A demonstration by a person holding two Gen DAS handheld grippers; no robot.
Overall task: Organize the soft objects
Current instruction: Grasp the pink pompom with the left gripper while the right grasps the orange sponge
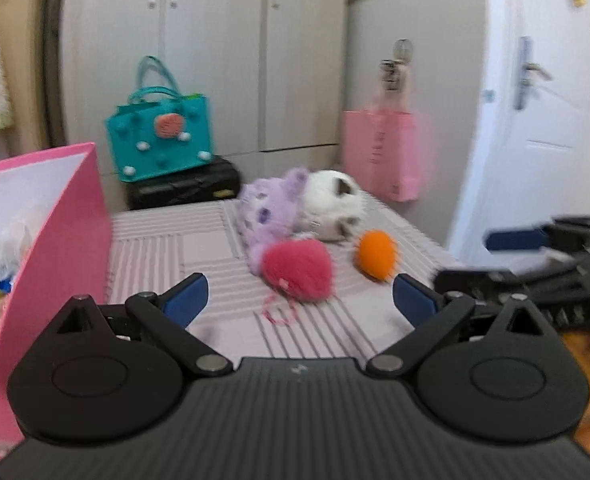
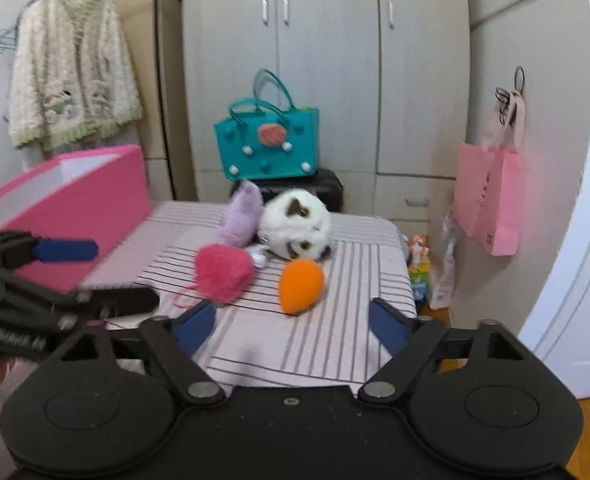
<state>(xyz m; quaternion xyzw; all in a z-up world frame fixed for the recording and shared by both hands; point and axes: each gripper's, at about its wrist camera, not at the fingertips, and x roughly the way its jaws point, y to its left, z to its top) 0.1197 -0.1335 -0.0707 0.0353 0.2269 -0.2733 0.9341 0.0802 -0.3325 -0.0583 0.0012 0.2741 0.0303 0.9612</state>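
Both tongs are gaping wide and empty: the left gripper [image 1: 299, 300] is facing the pink pompom [image 1: 297, 266], the right gripper [image 2: 293, 320] the orange plush [image 2: 301, 285], on the striped table [image 2: 335, 344]. Each should be centring before squeezing gently, then heading toward the pink box [image 1: 67, 224].

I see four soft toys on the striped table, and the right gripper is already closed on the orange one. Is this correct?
Not quite. The right gripper is open and holds nothing: the right wrist view shows its blue fingers spread wide, short of the orange toy, which lies free on the striped table. The rest stands: pink toy, purple toy and white toy are there too.
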